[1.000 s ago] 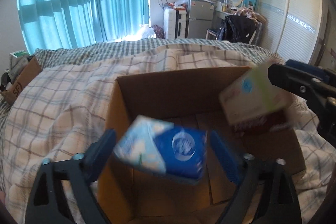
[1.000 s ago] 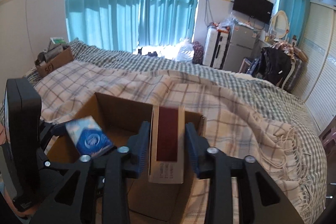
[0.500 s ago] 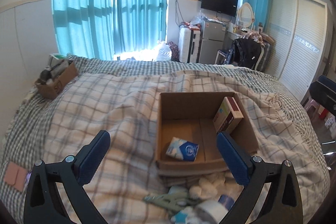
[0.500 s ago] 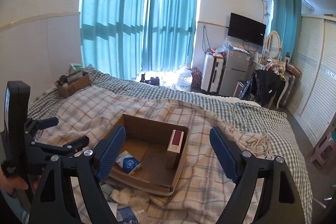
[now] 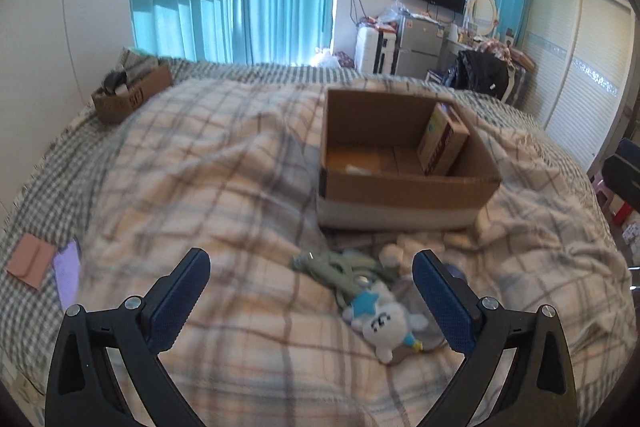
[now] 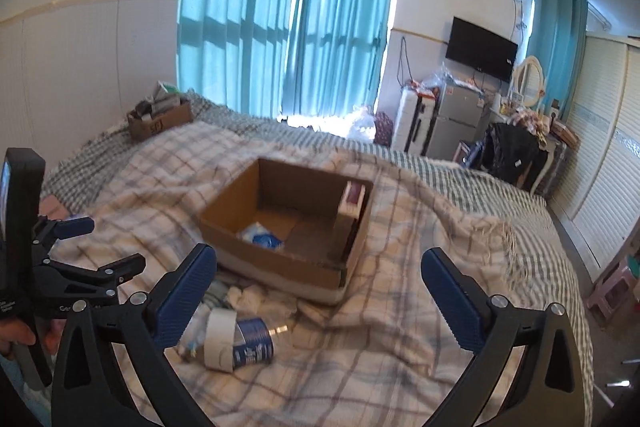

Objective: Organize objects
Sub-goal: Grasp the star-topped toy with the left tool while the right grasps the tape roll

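An open cardboard box (image 5: 404, 187) (image 6: 280, 263) sits on the checked blanket. Inside it a tall red-and-white carton (image 5: 442, 143) (image 6: 350, 211) leans on the right wall and a blue tissue pack (image 6: 262, 237) lies on the floor. In front of the box lie a white plush toy (image 5: 384, 323), a green clip (image 5: 344, 267), white wads (image 5: 412, 247), a tape roll (image 6: 219, 337) and a blue-labelled bottle (image 6: 254, 341). My left gripper (image 5: 312, 303) is open and empty above this pile. My right gripper (image 6: 320, 299) is open and empty, back from the box.
A small cardboard box (image 5: 132, 93) (image 6: 160, 119) of odds and ends stands at the bed's far left. A pink wallet (image 5: 30, 261) and a purple card (image 5: 68, 273) lie at the left edge. A fridge, suitcase and chair stand beyond the bed.
Both grippers let go of their loads into the box, opened wide and pulled back and up. The pile in front of the box has come into view.
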`<state>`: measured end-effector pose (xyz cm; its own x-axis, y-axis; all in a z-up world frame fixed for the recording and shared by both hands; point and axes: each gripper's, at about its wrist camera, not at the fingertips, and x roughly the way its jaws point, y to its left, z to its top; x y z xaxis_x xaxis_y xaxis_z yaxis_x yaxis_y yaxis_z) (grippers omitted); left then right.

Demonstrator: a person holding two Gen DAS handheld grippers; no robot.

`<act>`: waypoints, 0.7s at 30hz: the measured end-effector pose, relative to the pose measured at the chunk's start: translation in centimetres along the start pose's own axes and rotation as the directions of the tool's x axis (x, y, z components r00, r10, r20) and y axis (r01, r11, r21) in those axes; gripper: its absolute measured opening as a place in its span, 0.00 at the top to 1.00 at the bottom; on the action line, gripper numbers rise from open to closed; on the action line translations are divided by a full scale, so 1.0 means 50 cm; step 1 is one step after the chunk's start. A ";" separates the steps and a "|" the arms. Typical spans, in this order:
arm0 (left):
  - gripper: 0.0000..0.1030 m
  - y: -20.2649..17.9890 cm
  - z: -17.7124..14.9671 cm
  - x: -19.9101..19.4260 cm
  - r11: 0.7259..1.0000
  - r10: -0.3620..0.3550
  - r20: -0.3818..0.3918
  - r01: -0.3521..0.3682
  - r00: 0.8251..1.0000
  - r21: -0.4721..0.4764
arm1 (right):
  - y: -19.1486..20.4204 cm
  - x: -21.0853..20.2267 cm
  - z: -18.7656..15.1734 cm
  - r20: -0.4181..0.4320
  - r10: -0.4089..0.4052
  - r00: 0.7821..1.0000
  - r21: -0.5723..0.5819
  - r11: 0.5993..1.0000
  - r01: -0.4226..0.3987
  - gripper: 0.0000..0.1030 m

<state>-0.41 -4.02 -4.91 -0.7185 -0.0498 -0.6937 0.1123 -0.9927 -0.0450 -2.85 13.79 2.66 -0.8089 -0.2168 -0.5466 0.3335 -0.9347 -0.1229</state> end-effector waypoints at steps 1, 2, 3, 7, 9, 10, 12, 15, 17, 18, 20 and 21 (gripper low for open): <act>0.00 -0.004 -0.018 0.017 1.000 -0.013 -0.024 0.013 1.000 -0.003 | -0.003 0.012 -0.017 -0.023 0.002 1.000 0.005 1.000 -0.002 0.00; 0.00 -0.009 -0.030 0.028 1.000 -0.017 -0.038 0.017 0.999 0.000 | -0.005 0.027 -0.033 -0.052 -0.003 0.999 0.011 1.000 0.004 0.00; 0.00 -0.013 -0.038 0.040 1.000 -0.014 -0.054 0.014 0.998 0.002 | -0.009 0.042 -0.046 -0.075 -0.018 0.997 0.015 1.000 0.019 0.00; 0.00 -0.039 -0.073 0.096 0.998 0.037 -0.157 -0.029 0.987 0.049 | -0.024 0.093 -0.084 -0.138 -0.030 0.990 0.046 0.998 0.036 0.00; 0.00 -0.055 -0.084 0.111 0.995 0.058 -0.178 -0.042 0.982 0.092 | -0.031 0.114 -0.095 -0.160 -0.024 0.987 0.062 0.997 0.034 0.00; 0.00 -0.067 -0.090 0.117 0.992 0.066 -0.187 -0.044 0.980 0.119 | -0.031 0.121 -0.099 -0.165 -0.022 0.986 0.065 0.997 0.033 0.00; 0.01 -0.090 -0.097 0.123 0.988 0.032 -0.205 0.000 0.978 0.152 | -0.030 0.135 -0.108 -0.183 -0.009 0.983 0.072 0.997 0.023 0.00; 0.01 -0.113 -0.103 0.139 0.985 -0.005 -0.232 0.045 0.973 0.168 | -0.030 0.150 -0.121 -0.204 0.008 0.979 0.086 0.996 0.010 0.00; 0.02 -0.116 -0.104 0.159 0.985 -0.017 -0.245 0.058 0.969 0.160 | -0.034 0.156 -0.130 -0.207 0.021 0.978 0.102 0.995 0.000 0.00; 0.02 -0.116 -0.103 0.169 0.986 -0.019 -0.252 0.060 0.968 0.153 | -0.037 0.158 -0.134 -0.207 0.032 0.978 0.114 0.993 -0.008 0.00; 0.08 -0.121 -0.106 0.191 0.988 -0.009 -0.271 0.050 0.963 0.146 | -0.044 0.160 -0.141 -0.211 0.042 0.977 0.135 0.991 -0.013 0.00; 0.08 -0.125 -0.107 0.198 0.987 -0.012 -0.282 0.056 0.959 0.149 | -0.047 0.161 -0.144 -0.212 0.044 0.976 0.145 0.989 -0.013 0.00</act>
<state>-4.55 2.26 -15.33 -0.4974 -0.0046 -0.8675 -0.0319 -0.9992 0.0235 -6.67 16.27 -7.40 -0.6722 -0.1929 -0.7148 0.2703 -0.9628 0.0056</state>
